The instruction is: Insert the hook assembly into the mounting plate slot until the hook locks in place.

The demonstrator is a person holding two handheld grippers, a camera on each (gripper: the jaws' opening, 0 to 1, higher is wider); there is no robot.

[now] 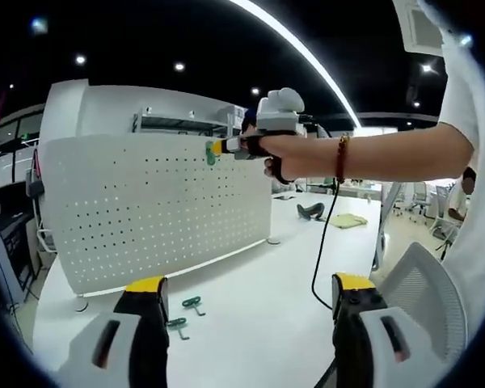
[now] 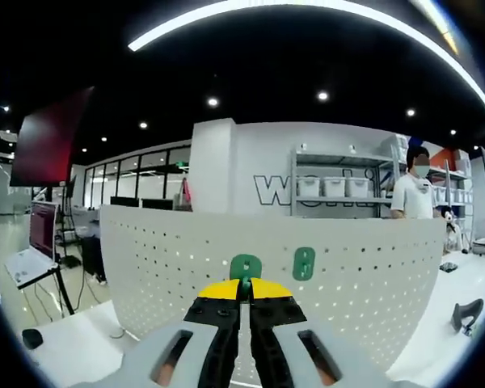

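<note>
A white perforated mounting plate (image 1: 145,210) stands upright on the white table (image 1: 259,291). My right gripper (image 1: 218,147), held in a person's hand, is up at the plate's top edge with a green hook (image 1: 210,152) at its tip. In the right gripper view the right gripper (image 2: 244,288) is shut on a green hook (image 2: 245,266) pressed against the plate (image 2: 364,267). A second green hook (image 2: 304,263) hangs on the plate just to its right. My left gripper (image 1: 246,295) is open and low over the table, holding nothing. Two spare green hooks (image 1: 193,304) (image 1: 178,326) lie by its left jaw.
A black cable (image 1: 319,250) hangs from the right gripper down to the table. A black object (image 1: 310,212) and a yellow-green item (image 1: 349,220) lie farther back. A white chair (image 1: 424,275) stands at the right. A person in white (image 2: 412,194) stands behind the plate near shelves (image 2: 339,187).
</note>
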